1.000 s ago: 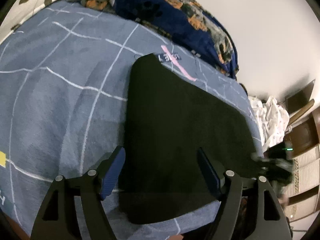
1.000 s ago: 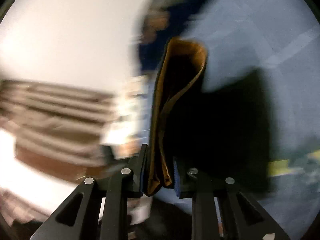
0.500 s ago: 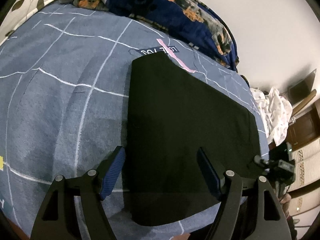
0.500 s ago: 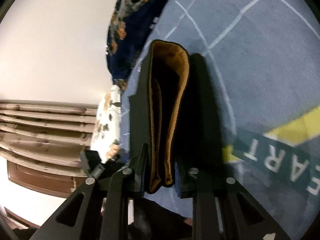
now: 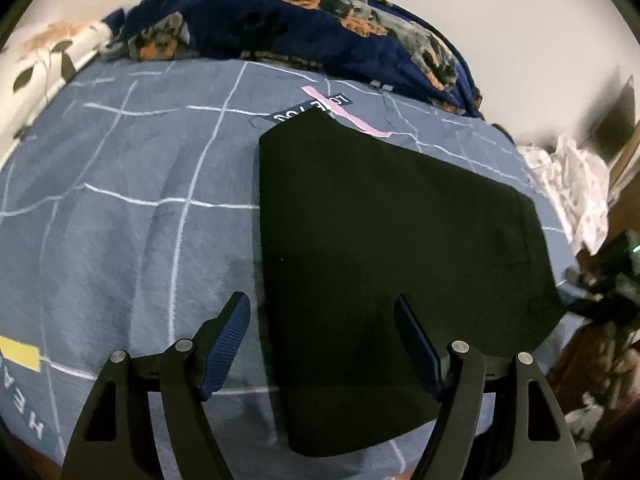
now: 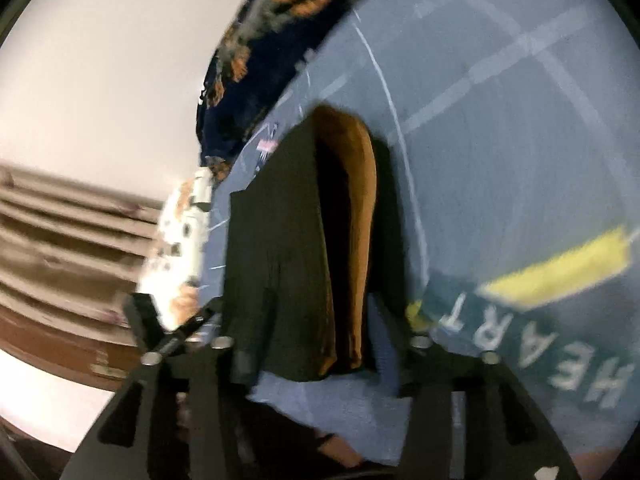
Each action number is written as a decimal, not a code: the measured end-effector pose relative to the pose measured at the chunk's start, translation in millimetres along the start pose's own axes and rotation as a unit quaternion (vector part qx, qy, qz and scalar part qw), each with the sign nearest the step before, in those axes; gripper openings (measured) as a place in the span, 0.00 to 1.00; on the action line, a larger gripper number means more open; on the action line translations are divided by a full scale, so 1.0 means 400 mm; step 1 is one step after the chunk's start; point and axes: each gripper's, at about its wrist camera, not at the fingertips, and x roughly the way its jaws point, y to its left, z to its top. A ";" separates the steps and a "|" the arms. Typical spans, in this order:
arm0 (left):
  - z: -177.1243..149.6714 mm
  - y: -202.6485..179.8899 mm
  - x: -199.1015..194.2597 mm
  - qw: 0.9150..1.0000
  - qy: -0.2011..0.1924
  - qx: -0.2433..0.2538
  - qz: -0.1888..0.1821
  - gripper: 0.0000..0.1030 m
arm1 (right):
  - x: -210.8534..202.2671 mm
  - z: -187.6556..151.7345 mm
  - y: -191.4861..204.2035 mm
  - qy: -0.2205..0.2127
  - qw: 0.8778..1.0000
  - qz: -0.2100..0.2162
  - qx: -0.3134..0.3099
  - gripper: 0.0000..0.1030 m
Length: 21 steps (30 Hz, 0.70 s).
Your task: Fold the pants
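Black pants [image 5: 380, 240] lie folded flat on a blue grid-patterned bedspread [image 5: 120, 208]. My left gripper [image 5: 320, 304] hovers open over their near left part: the left finger is over the bedspread, the right finger over the black cloth. In the right wrist view the pants' edge [image 6: 280, 260] stands up as a loose fold with a brown lining [image 6: 360, 208]. My right gripper [image 6: 316, 352] has its jaws opening with that fold between them, and the pads no longer pinch it. Its blurred body [image 5: 600, 280] shows at the pants' right corner.
A dark blue dog-print blanket [image 5: 320, 20] lies bunched along the far side of the bed. A white floral pillow [image 5: 52, 56] is at the far left and white crumpled cloth [image 5: 572, 184] off the right side. Brown wooden furniture [image 6: 60, 248] stands beyond the bed's edge.
My right gripper's jaws have parted from the pants' edge, and the tight fold has slackened and spread. The left gripper drifted and rolled slightly, staying open.
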 end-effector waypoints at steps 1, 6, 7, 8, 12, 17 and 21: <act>0.001 0.000 0.002 1.000 0.001 0.002 0.004 0.73 | -0.005 0.006 0.008 -0.006 1.000 -0.020 -0.017 0.59; 0.011 -0.009 0.026 0.999 0.006 0.025 0.024 0.77 | 0.029 0.019 -0.019 0.012 0.999 -0.036 -0.011 0.60; 0.012 -0.013 0.035 0.999 0.012 0.033 0.032 0.79 | 0.044 0.018 -0.023 0.018 0.999 -0.036 -0.010 0.60; 0.014 -0.016 0.043 0.998 0.017 0.040 0.039 0.79 | 0.052 0.015 -0.027 0.021 0.999 -0.039 -0.011 0.60; 0.028 -0.033 0.060 0.997 0.015 0.060 0.049 0.80 | 0.090 0.010 -0.025 0.033 0.999 -0.032 -0.019 0.60; 0.038 -0.048 0.084 0.995 0.020 0.076 0.054 0.82 | 0.115 0.024 -0.011 0.041 0.998 -0.026 -0.035 0.60; 0.040 -0.058 0.093 0.995 0.019 0.083 0.054 0.85 | 0.125 0.037 -0.015 0.048 0.998 -0.009 -0.034 0.60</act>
